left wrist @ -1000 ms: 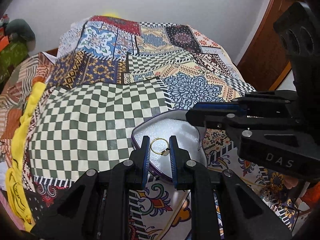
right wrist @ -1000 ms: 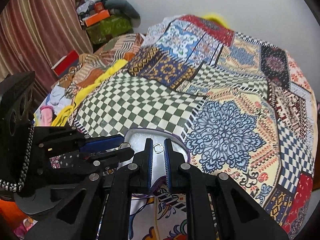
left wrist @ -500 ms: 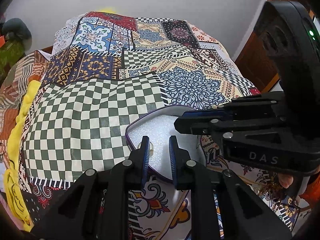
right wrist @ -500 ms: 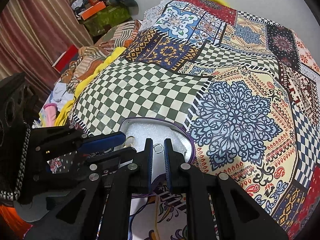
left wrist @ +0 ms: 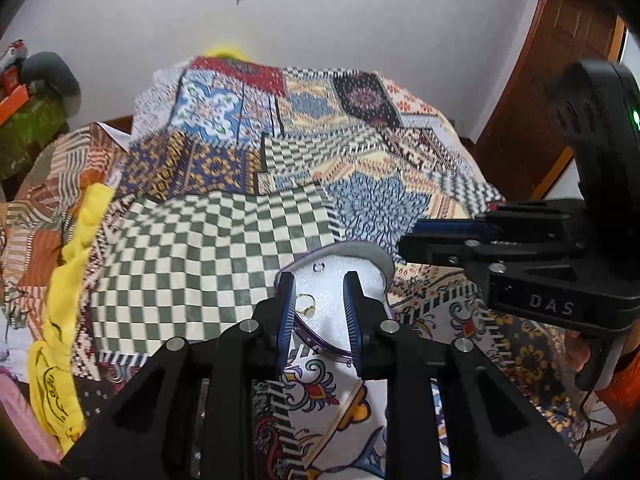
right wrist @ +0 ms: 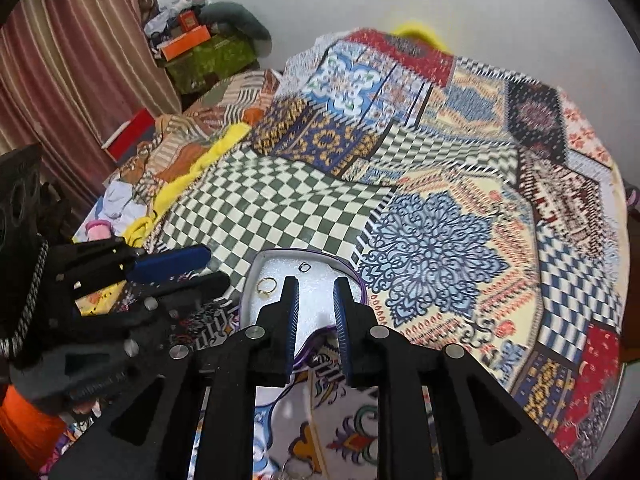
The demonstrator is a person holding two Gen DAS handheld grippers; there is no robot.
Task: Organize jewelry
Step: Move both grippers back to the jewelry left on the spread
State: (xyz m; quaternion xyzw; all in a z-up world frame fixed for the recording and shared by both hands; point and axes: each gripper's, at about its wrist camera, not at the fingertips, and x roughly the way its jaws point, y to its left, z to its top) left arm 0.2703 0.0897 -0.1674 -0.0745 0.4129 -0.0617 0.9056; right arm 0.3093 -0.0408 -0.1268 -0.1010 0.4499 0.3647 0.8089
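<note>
The bedspread [right wrist: 440, 208] is printed woven cloth, matt, patchwork-style, a bit rumpled. The little tray [left wrist: 376, 258] has a smooth grey rim that looks like plastic, with purple edging, and it's lined with white foam that has a grainy, slightly sparkly surface. On the foam, the gold ring [left wrist: 306, 304] is shiny polished metal, and the small silver ring [left wrist: 319, 267] looks like metal too. Both grippers, left [left wrist: 319, 312] and right [right wrist: 316, 308], are matt black plastic with bright metal screw heads and ribbed blue rubbery pads [right wrist: 294, 320]. Door [left wrist: 560, 92] is glossy varnished wood, curtain [right wrist: 60, 60] is striped cloth.
</note>
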